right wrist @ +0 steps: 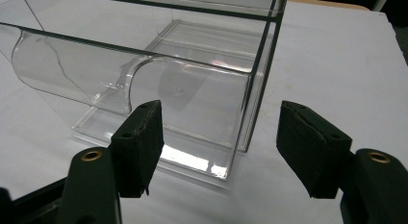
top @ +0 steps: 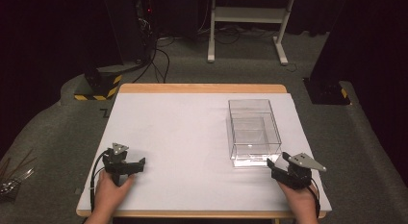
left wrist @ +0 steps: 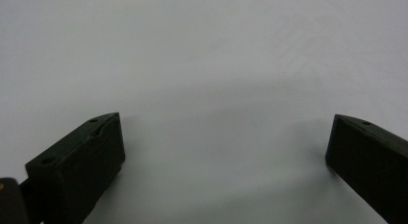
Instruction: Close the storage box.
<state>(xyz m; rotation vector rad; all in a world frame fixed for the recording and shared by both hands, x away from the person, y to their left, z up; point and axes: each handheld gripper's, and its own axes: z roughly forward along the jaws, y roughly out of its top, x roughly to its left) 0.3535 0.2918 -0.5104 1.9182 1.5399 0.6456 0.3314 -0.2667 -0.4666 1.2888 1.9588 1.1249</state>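
A: clear box (top: 253, 131) sits on the right half of the table (top: 168, 132); its near end is just ahead of the right gripper (top: 278, 167); nothing else on the top.

B: how will it handle?

A: my read: thin rigid acrylic, light, hard and slick; walls won't give, so too hard a squeeze could crack or scuff them; light enough to skate on the white surface if nudged.

B: grip point?

A: right gripper view shows a curved cut-out (right wrist: 115, 89) in the near wall, probably a drawer pull; base lip (right wrist: 192, 161) sticks out below it; I'd pinch the near wall at the cut-out, or straddle the near right corner post (right wrist: 255, 104); flat faces likely to slip.

B: right gripper state?

A: jaws spread wide, nothing between them; box's near right corner sits in the gap's line but farther off, not touching; hand low beside the box, pointing at it.

B: left?

A: left gripper (top: 137, 166) well apart from the box, on the table's left side; jaws wide apart over bare white surface, empty; hand resting low by the table's near edge.
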